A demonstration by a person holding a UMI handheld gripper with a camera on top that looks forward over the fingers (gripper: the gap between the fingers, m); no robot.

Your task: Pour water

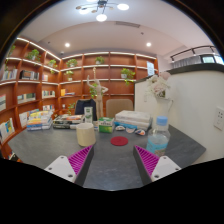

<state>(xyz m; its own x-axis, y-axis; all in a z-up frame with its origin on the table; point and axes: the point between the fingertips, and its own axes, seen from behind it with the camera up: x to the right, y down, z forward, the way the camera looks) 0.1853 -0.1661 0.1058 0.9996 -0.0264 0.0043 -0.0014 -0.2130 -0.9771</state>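
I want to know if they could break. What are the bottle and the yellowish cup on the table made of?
The bottle looks like clear, glossy plastic: you can see through it, and it has a pale cap. The yellowish cup looks like matte, cloudy plastic, though paper is possible. Both stand on the grey table, beyond the open fingers of the hand-held gripper.

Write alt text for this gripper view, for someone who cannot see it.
The gripper is open and holds nothing above a grey table. Ahead stand a pale cup, a red coaster and a water bottle; wall shelves lie beyond.
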